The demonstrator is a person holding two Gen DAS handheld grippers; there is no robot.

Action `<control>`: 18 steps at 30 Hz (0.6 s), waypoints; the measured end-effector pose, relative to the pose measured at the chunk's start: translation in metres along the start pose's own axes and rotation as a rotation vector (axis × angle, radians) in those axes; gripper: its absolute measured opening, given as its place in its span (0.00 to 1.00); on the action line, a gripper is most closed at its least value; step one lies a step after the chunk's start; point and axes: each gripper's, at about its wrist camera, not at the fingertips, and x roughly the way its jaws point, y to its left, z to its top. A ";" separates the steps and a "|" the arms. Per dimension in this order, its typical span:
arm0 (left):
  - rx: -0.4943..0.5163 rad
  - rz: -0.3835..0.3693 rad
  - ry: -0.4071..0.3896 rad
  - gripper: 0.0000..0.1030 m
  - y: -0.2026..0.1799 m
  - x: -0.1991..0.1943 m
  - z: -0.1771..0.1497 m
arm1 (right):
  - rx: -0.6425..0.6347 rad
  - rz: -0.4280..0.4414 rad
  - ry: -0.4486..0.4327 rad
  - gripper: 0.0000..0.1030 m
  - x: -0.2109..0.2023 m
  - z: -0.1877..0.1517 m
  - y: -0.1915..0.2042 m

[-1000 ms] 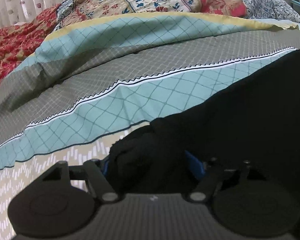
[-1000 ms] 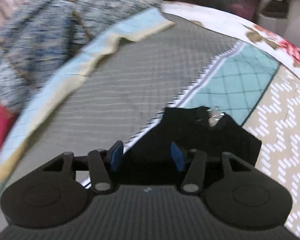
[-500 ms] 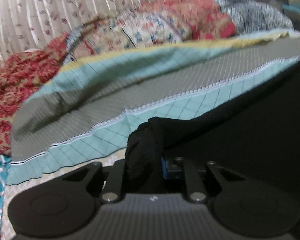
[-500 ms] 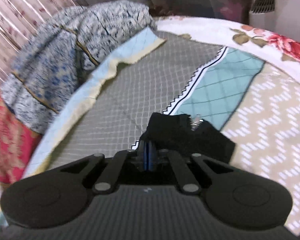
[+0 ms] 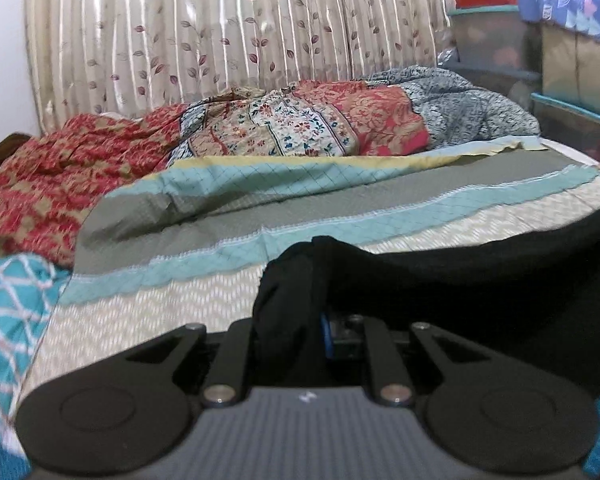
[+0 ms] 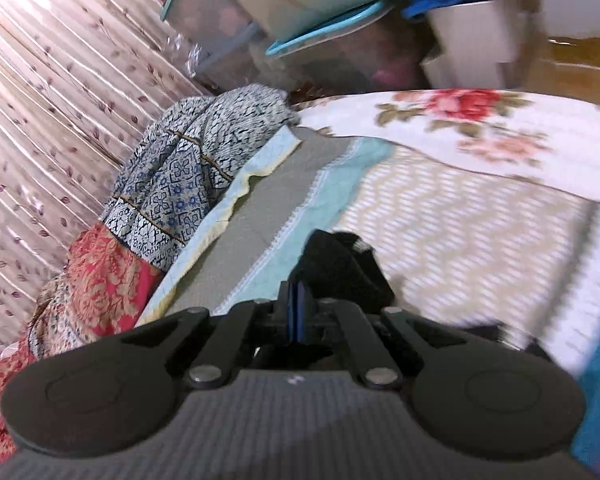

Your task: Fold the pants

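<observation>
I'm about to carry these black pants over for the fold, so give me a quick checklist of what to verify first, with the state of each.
1. Left gripper clamped on the black pants: ok, a bunch of fabric sits between its jaws.
2. Right gripper clamped on the pants: ok, jaws closed on a corner.
3. Pants lifted off the striped bedspread: cannot tell, the lower fabric is hidden.
4. Fabric taut between the grippers: cannot tell.
5. Bedspread ahead free for laying down: ok, the quilts lie at the far side.
</observation>
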 end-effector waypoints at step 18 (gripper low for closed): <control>-0.172 -0.109 0.174 0.49 -0.006 -0.070 -0.106 | 0.038 -0.325 -0.065 0.49 -0.054 -0.083 -0.103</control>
